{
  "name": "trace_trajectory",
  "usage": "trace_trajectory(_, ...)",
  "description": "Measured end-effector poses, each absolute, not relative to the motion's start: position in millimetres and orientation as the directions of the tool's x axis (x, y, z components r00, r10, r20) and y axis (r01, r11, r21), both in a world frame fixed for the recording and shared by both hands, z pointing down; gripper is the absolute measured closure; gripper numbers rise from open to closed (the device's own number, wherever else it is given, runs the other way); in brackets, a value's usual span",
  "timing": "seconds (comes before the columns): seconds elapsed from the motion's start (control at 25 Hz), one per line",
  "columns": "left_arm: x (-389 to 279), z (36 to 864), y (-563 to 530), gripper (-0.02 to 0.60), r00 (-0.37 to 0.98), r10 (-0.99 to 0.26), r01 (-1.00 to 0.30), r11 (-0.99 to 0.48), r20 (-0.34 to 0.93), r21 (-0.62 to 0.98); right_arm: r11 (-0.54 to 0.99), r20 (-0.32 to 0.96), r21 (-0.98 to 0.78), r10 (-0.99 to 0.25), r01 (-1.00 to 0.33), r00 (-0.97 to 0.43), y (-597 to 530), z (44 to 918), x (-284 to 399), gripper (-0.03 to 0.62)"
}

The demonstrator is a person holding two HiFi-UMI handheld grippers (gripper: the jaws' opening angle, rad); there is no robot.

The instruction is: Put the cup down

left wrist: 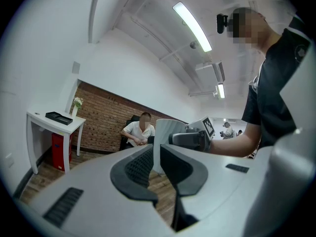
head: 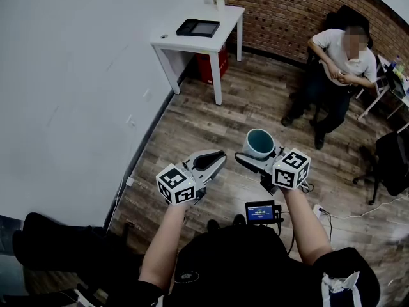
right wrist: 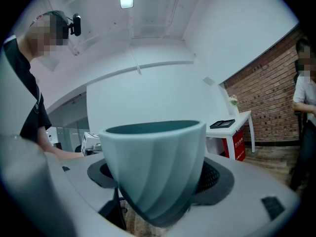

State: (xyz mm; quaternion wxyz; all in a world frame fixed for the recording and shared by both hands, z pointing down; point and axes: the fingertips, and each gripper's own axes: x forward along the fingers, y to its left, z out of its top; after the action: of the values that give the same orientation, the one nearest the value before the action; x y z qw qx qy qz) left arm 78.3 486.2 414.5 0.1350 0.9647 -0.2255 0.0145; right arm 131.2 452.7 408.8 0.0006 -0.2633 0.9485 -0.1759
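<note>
A pale teal ribbed cup [head: 259, 142] with a darker inside stands upright between the jaws of my right gripper [head: 255, 153], held in the air above the wooden floor. In the right gripper view the cup [right wrist: 155, 164] fills the middle, and the jaws are shut on its lower sides. My left gripper [head: 209, 160] hangs to the left of it at about the same height, shut with nothing in it. In the left gripper view the jaws nearly touch at the left gripper's tip [left wrist: 157, 168], and the cup [left wrist: 168, 137] shows beyond them.
A white table [head: 223, 15] with a black tray [head: 198, 27] and a small vase stands by the wall and brick corner. A person [head: 339, 69] sits on a chair at the right. A cable and a small screen device [head: 261, 212] lie on the floor near my feet.
</note>
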Motion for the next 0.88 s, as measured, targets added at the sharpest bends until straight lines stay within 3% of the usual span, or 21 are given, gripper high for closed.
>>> trace_trajectory(0.88,94.7,435.7,416.8,0.546,0.852,-0.51,-0.522,-0.812,0.116,0.263,0.771,0.085,-0.41,-0.501,-0.488,-0.862,380.4,441.6,179.3,0.197)
